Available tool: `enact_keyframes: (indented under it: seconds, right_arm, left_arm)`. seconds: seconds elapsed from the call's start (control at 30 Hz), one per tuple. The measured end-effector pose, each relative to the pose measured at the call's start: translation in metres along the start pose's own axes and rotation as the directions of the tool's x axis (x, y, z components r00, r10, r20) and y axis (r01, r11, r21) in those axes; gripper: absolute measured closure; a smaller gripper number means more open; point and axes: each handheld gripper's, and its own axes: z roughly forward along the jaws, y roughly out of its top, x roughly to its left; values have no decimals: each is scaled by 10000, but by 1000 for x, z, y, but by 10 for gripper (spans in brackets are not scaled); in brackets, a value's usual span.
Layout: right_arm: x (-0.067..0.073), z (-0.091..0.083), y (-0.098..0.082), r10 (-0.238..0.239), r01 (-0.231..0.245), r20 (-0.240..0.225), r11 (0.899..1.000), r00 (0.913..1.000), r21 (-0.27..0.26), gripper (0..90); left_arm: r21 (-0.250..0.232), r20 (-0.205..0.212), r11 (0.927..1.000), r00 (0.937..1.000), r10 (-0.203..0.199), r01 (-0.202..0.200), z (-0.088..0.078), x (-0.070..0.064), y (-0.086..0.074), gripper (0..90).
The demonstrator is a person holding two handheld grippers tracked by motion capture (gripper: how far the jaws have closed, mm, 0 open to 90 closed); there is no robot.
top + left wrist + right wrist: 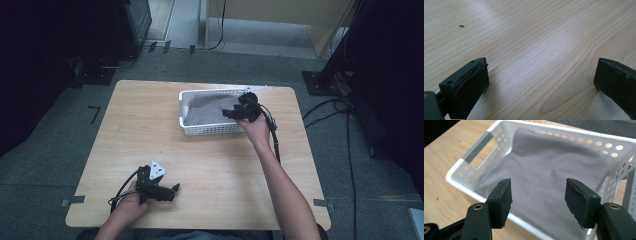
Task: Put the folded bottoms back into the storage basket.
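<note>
A white perforated plastic basket sat on the pale wooden table, towards the far edge and a little right of its middle. Inside it lay a folded grey cloth, spread across the basket floor and rising against the walls at the far end. In the right gripper view the grey cloth covered nearly the whole bottom, and the basket showed round holes along its walls and a long handle slot in one end.

The right gripper hung over the right end of the basket, held by the person's right hand, with its black cable trailing back along the forearm. Its jaws stood apart with nothing between them; in its own view the right gripper hovered above the cloth, its pads clear of the fabric.

The left gripper rested low near the front edge of the table, towards the left corner, held in the left hand, with its grey three-cornered plate on top. In its own view the left gripper had its jaws spread wide over bare wood, nothing between them.
</note>
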Motion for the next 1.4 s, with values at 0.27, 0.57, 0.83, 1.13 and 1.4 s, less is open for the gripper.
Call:
enact_keyframes:
  seconds: [0.27, 0.57, 0.83, 1.13, 1.4]
  right_arm:
    - [12, -20, -13, -440, 437, -200, 9989, 9988, -167, 377]
    - [17, -36, -36, -643, 634, -382, 9977, 9972, -221, 375]
    - [16, -49, -59, -714, 707, -308, 9972, 9970, -258, 375]
    - [14, -61, -87, -697, 691, -213, 9971, 9973, -314, 375]
    - [13, -65, -113, -642, 637, -214, 9976, 9977, -255, 375]
  left_arm:
    - [-20, 0, 10000, 10000, -23, 23, 0, 0, 0, 0]
    - [-30, 4, 10000, 10000, -35, 35, 0, 0, 0, 0]
    - [-16, 1, 10000, 10000, -25, 25, 0, 0, 0, 0]
    - [-36, 3, 10000, 10000, -45, 45, 0, 0, 0, 0]
    - [-39, 3, 10000, 10000, -46, 46, 0, 0, 0, 0]
